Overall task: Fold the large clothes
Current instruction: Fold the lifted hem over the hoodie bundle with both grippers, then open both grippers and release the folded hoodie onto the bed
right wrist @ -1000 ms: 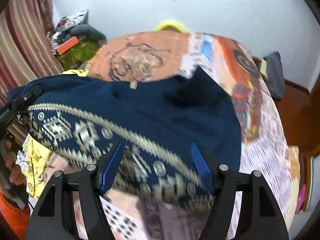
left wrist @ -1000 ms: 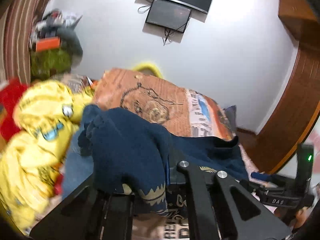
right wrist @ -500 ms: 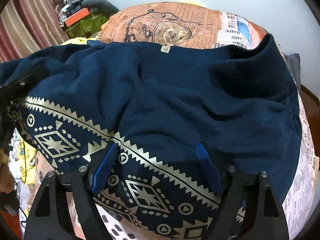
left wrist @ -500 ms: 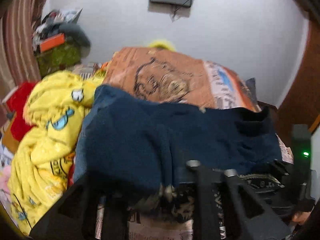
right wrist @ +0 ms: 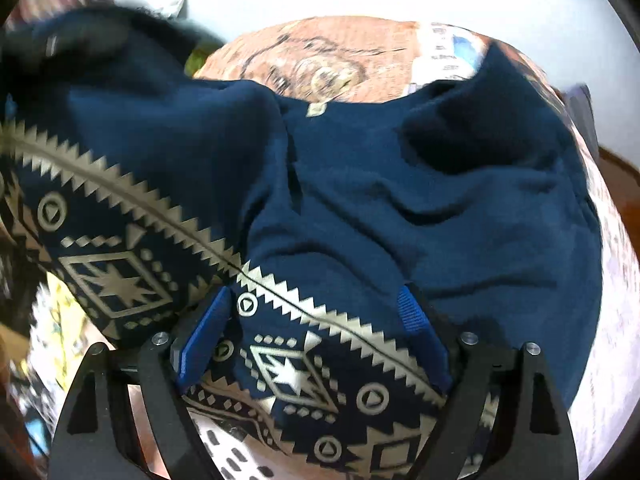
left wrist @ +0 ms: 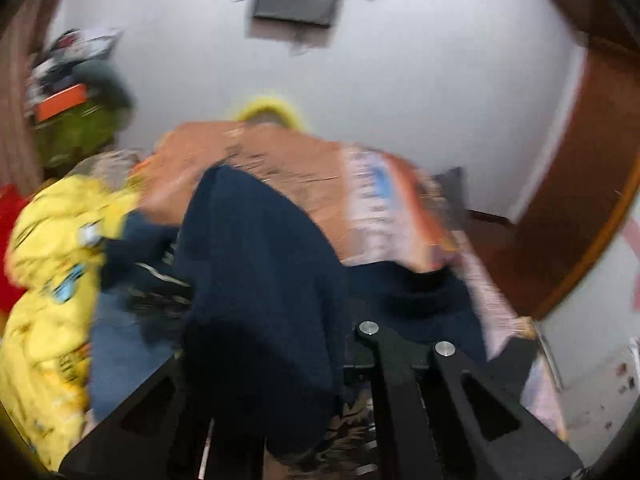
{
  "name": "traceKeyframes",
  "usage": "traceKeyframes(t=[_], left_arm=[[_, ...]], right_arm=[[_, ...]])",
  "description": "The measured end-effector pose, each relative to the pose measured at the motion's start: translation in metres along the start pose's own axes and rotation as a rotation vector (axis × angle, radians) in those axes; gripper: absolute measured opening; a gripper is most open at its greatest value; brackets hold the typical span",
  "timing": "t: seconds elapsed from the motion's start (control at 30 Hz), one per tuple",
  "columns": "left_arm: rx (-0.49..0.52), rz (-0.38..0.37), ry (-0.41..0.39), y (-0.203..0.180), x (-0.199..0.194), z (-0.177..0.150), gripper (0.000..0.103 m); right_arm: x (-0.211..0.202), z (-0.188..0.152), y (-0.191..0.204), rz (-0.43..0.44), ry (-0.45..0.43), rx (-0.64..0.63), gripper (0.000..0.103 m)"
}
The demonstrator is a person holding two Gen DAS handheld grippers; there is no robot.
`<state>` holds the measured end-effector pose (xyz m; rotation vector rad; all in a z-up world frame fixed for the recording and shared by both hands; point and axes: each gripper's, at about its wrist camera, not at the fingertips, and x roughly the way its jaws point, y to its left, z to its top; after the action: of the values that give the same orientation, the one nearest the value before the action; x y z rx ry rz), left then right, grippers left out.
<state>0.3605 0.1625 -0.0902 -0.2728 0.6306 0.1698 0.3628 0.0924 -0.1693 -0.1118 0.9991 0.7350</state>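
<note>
Your right gripper (right wrist: 316, 340) jaws just widened, released over navy garment (right wrist: 400, 200). Left gripper (left wrist: 276, 380) clenched on garment edge, apparently carrying fold across.

The garment (right wrist: 420, 208) is a large dark navy sweater with a cream zigzag line and a band of diamonds, circles and triangles below it. It lies spread and rumpled over the bed (right wrist: 320, 56), patterned band toward the camera in the right wrist view, a small tag at its far edge. In the blurred left wrist view, a raised navy fold (left wrist: 256, 280) hangs draped.
</note>
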Motion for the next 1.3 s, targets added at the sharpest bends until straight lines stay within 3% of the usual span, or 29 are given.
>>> traceKeyframes(t=[0.13, 0.27, 0.33, 0.4, 0.53, 0.77, 0.8, 0.87, 0.97, 1.07, 1.2, 1.3], left_arm=[[0.181, -0.058, 0.026, -0.067, 0.017, 0.000, 0.007], [0.326, -0.136, 0.145, -0.120, 0.051, -0.028, 0.007], [0.362, -0.160, 0.190, -0.131, 0.060, -0.045, 0.007], [0.389, -0.194, 0.254, -0.139, 0.072, -0.071, 0.007], [0.420, -0.214, 0.342, -0.140, 0.087, -0.109, 0.007], [0.504, -0.212, 0.321, -0.136, 0.062, -0.127, 0.012], [0.508, -0.211, 0.320, -0.135, 0.057, -0.128, 0.015], [0.498, -0.251, 0.333, -0.133, 0.046, -0.129, 0.046], [0.496, -0.292, 0.327, -0.133, 0.021, -0.130, 0.074], [0.522, -0.225, 0.265, -0.123, -0.004, -0.127, 0.089], [0.463, -0.159, 0.221, -0.092, -0.014, -0.107, 0.092], [0.359, -0.086, 0.188, -0.060, -0.015, -0.084, 0.096]], right_arm=[[-0.033, -0.014, -0.027, 0.041, -0.001, 0.059, 0.083], [-0.070, -0.041, -0.066, -0.080, -0.010, 0.056, 0.083], [-0.087, -0.057, -0.089, -0.197, -0.007, 0.047, 0.083], [-0.099, -0.069, -0.111, -0.257, 0.008, 0.064, 0.083], [-0.116, -0.084, -0.141, -0.293, 0.025, 0.133, 0.083], [-0.138, -0.084, -0.143, -0.292, -0.024, 0.168, 0.083], [-0.141, -0.083, -0.142, -0.293, -0.030, 0.168, 0.083], [-0.148, -0.078, -0.137, -0.285, -0.053, 0.159, 0.083], [-0.155, -0.073, -0.128, -0.286, -0.085, 0.127, 0.083], [-0.161, -0.064, -0.118, -0.274, -0.116, 0.101, 0.083], [-0.152, -0.044, -0.100, -0.220, -0.136, 0.067, 0.083], [-0.136, -0.029, -0.088, -0.154, -0.130, 0.072, 0.083]])
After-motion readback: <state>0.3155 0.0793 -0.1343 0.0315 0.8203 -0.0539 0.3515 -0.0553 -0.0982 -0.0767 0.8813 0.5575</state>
